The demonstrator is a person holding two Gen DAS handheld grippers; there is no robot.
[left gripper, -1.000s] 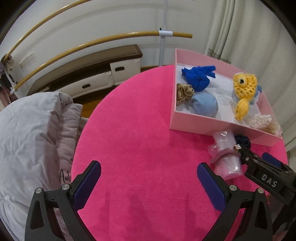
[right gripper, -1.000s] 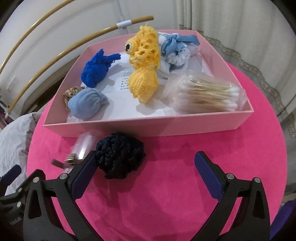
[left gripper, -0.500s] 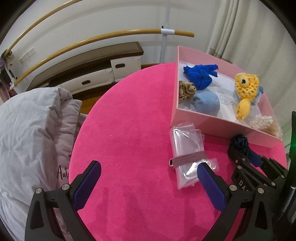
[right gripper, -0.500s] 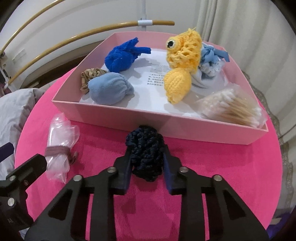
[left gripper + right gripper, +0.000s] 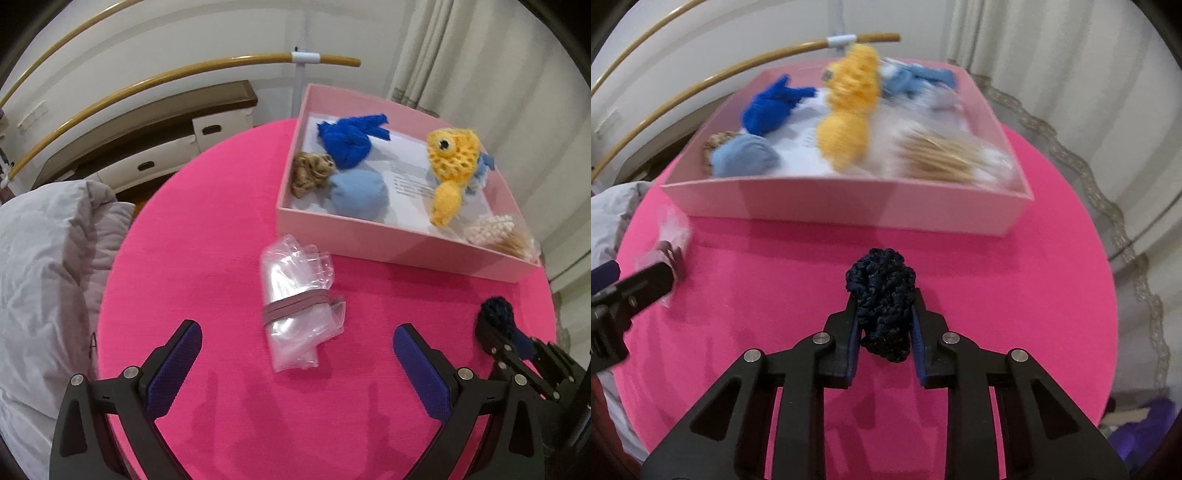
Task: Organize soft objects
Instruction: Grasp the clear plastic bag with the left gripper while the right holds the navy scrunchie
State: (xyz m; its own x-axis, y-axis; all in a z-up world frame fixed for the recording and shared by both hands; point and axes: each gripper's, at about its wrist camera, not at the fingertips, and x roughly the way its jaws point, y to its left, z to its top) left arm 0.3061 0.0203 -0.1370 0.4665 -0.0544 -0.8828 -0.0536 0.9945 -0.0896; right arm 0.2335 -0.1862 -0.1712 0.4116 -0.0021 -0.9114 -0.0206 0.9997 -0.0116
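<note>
My right gripper [image 5: 883, 325] is shut on a dark navy crocheted scrunchie [image 5: 882, 295] and holds it above the pink table, in front of the pink box [image 5: 849, 201]; the scrunchie also shows in the left wrist view [image 5: 496, 314]. My left gripper [image 5: 295, 354] is open and empty, just behind a clear plastic bag bound with a mauve band [image 5: 295, 302]. The pink box [image 5: 388, 236] holds a blue cloth [image 5: 347, 142], a light blue pouch [image 5: 360, 192], a tan scrunchie [image 5: 312, 171], a yellow crocheted fish [image 5: 448, 166] and a bag of cotton swabs [image 5: 956, 158].
The round table has a bright pink cover [image 5: 207, 236]. A grey quilt [image 5: 40, 258] lies off its left edge. A wooden rail [image 5: 184, 72] and low drawers [image 5: 147, 147] stand behind. A curtain [image 5: 1052, 48] hangs at the right.
My right gripper has lifted and pulled the navy scrunchie back from the box's front wall. The left gripper has shifted so the plastic bag sits between its open fingers.
</note>
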